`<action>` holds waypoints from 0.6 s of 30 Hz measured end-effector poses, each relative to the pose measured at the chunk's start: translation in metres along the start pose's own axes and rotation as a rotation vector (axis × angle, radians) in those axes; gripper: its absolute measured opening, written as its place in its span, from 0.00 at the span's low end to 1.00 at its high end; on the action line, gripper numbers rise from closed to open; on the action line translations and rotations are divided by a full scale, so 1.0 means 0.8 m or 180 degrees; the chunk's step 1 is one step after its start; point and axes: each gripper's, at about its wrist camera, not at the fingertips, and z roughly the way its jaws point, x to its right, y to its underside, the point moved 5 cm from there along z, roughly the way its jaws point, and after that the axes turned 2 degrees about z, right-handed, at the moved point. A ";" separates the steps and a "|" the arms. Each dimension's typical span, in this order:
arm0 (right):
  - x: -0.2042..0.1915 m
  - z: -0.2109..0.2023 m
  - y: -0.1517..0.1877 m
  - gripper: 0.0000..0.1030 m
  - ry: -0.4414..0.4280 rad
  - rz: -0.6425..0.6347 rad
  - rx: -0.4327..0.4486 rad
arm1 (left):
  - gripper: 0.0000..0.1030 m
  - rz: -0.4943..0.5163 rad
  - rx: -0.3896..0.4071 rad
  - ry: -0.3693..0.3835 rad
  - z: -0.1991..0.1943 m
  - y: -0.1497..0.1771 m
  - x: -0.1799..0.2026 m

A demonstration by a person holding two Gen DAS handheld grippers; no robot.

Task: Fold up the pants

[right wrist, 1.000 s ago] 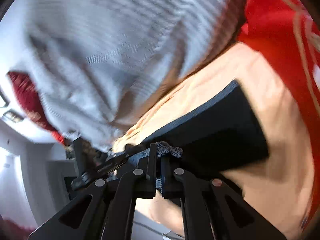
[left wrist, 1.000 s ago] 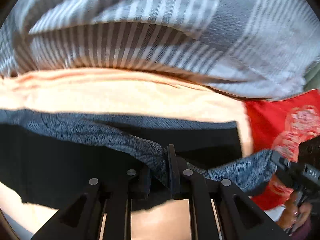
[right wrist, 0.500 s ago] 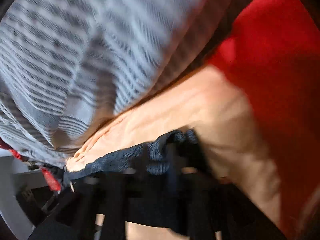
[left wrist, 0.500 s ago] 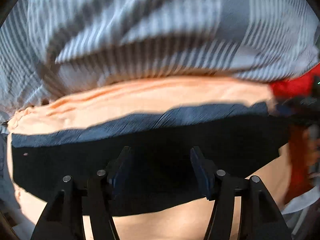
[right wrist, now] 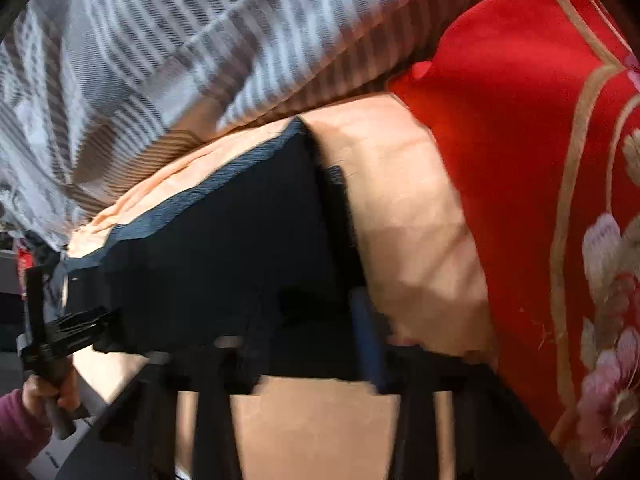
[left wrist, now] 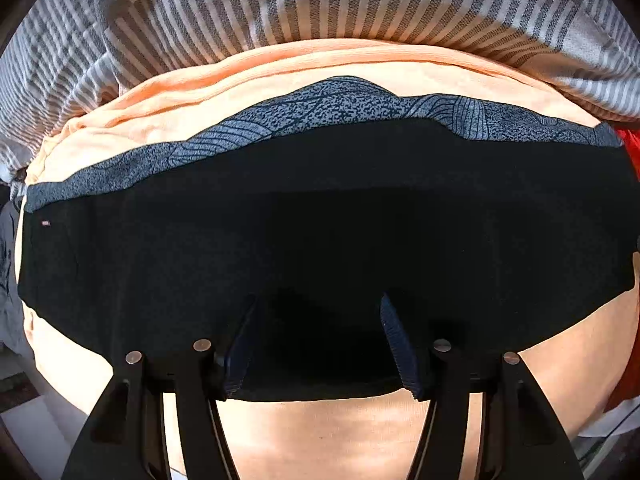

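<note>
The black pants (left wrist: 320,216) lie folded flat on a peach sheet (left wrist: 320,432), their blue-grey patterned waistband (left wrist: 344,104) along the far edge. My left gripper (left wrist: 320,332) points down over the near part of the pants, open, with nothing gripped. In the blurred right wrist view the pants (right wrist: 224,240) lie the same way. My right gripper (right wrist: 304,344) hangs over their near right corner; its jaws are closing, with black cloth between them and the pads still apart. The left gripper (right wrist: 100,320) shows at the pants' left end, a hand (right wrist: 44,392) on its handle.
A grey-and-white striped blanket (left wrist: 320,4) is bunched along the far side of the sheet. A red embroidered quilt (right wrist: 540,160) borders the sheet on the right. Peach sheet (right wrist: 408,216) lies bare between the pants and the quilt.
Both grippers were shut on the lifted waistband edge; they have let go and the pants lie flat. The left gripper opened and sank over the pants. The right gripper opened too.
</note>
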 end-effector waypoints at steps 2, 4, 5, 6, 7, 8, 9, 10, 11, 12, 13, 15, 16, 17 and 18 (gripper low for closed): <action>0.000 -0.015 -0.003 0.12 -0.0192 0.0081 0.0047 | 0.60 0.0013 0.0025 0.0022 -0.008 -0.002 -0.002; -0.007 -0.032 -0.001 0.09 -0.0232 0.0009 0.0082 | 0.60 0.0028 0.0069 0.0058 -0.019 -0.004 -0.003; -0.005 -0.041 0.004 0.09 -0.0226 -0.0033 0.0060 | 0.60 0.0034 0.0079 0.0061 -0.022 -0.005 -0.004; -0.005 -0.048 0.011 0.09 -0.0212 -0.0059 0.0028 | 0.60 0.0040 0.0084 0.0067 -0.025 -0.004 -0.006; -0.004 -0.049 0.018 0.09 -0.0207 -0.0049 -0.0011 | 0.60 0.0049 0.0079 0.0076 -0.026 -0.004 -0.007; -0.002 -0.047 0.027 0.09 -0.0184 -0.0029 -0.0067 | 0.60 0.0057 0.0067 0.0068 -0.025 -0.004 -0.009; -0.003 -0.039 0.034 0.09 -0.0121 -0.0019 -0.0129 | 0.60 0.0065 0.0045 0.0046 -0.021 -0.003 -0.009; 0.004 -0.028 0.042 0.10 -0.0003 -0.0015 -0.0202 | 0.60 0.0070 -0.0012 0.0017 -0.014 -0.001 -0.010; 0.003 -0.012 0.046 0.10 0.0084 0.0014 -0.0290 | 0.60 0.0068 -0.0056 -0.0004 -0.008 0.003 -0.008; 0.011 0.001 0.050 0.11 0.0119 0.0129 -0.0409 | 0.60 0.0069 -0.0079 -0.0019 -0.005 0.006 -0.006; 0.015 0.002 0.048 0.13 0.0122 0.0233 -0.0408 | 0.60 0.0071 -0.0056 -0.0026 -0.004 0.008 -0.002; 0.016 -0.016 0.039 0.14 0.0220 0.0405 -0.0190 | 0.60 0.0097 0.0081 -0.0052 -0.014 0.006 -0.004; 0.014 -0.029 0.035 0.17 0.0321 0.0395 -0.0037 | 0.60 0.0107 0.0119 -0.0069 -0.016 0.005 0.000; 0.008 -0.043 0.029 0.20 0.0348 0.0353 0.0146 | 0.60 0.0111 0.0143 -0.0079 -0.018 0.003 -0.001; -0.004 -0.054 0.018 0.20 0.0287 0.0274 0.0299 | 0.60 0.0111 0.0150 -0.0079 -0.017 0.000 -0.001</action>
